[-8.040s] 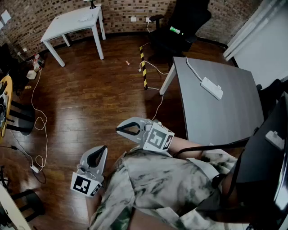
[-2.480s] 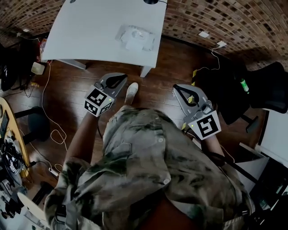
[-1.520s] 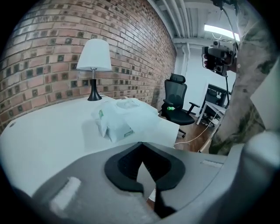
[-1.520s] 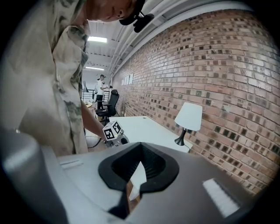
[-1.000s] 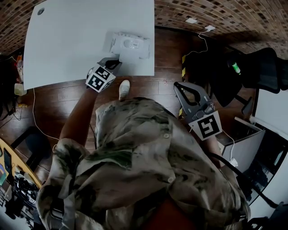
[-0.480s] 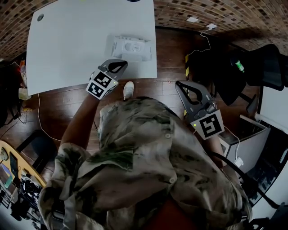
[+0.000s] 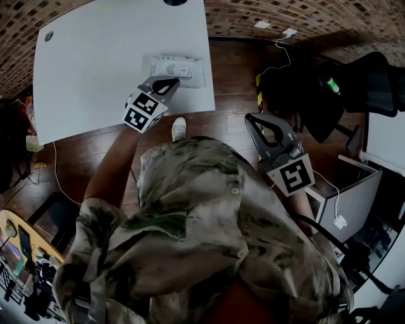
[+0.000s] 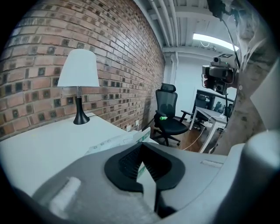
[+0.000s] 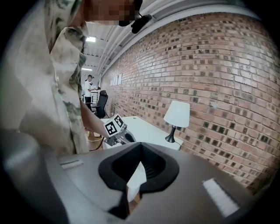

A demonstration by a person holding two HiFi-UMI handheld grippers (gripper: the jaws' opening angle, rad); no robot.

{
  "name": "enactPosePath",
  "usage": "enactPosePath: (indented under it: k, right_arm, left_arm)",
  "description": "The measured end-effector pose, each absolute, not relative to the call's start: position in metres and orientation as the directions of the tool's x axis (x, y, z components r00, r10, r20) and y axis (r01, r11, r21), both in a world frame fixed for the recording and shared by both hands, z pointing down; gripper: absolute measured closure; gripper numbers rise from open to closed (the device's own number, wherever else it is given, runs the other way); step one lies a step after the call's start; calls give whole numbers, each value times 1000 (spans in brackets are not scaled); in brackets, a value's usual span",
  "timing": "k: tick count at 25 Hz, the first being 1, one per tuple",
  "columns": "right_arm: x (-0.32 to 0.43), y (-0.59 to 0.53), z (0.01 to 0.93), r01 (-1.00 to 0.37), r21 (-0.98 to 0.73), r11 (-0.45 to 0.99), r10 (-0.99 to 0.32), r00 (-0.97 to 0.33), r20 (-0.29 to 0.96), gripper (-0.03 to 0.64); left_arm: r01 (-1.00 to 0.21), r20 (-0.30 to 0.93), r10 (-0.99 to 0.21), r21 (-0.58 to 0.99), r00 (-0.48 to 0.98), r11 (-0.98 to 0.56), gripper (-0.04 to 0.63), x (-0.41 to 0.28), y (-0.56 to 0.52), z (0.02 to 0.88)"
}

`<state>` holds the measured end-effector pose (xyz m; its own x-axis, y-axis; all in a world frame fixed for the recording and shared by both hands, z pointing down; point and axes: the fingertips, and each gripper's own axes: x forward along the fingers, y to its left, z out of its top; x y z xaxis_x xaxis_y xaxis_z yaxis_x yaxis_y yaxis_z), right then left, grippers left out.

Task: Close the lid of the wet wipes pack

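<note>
The wet wipes pack (image 7: pixel 179 67) is a white flat packet lying near the right front corner of the white table (image 7: pixel 95 63). I cannot make out how its lid stands. My left gripper (image 7: pixel 171 81) hovers at the pack's near edge, jaws shut and empty. In the left gripper view the pack (image 8: pixel 114 141) lies just beyond the shut left gripper (image 8: pixel 141 147). My right gripper (image 7: pixel 250 119) hangs shut and empty over the floor, right of the table. The right gripper (image 9: pixel 141 145) looks across at the left gripper's marker cube (image 9: pixel 113 127).
A table lamp (image 8: pixel 78 79) stands at the back of the table by the brick wall (image 8: pixel 109 57); its base (image 7: pixel 175 2) shows at the top of the head view. A black office chair (image 7: pixel 345 88) and floor cables (image 7: pixel 272 60) lie to the right. A shoe (image 7: pixel 178 128) rests on the wood floor.
The person walked from another part of the room up to the white table. In the last second the left gripper moved forward over the table's edge toward the pack. The right gripper stayed low.
</note>
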<state>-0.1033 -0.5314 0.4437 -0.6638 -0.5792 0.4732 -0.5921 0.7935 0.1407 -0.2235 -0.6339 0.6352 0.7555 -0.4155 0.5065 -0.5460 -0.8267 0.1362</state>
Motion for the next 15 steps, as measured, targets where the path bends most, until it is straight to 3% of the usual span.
enactPosePath:
  k: [15]
  right_arm:
    - [-87, -539, 442, -649, 120, 751, -621, -631, 465, 611]
  left_arm:
    - [-575, 633, -375, 137, 678, -807, 595, -213, -681, 645]
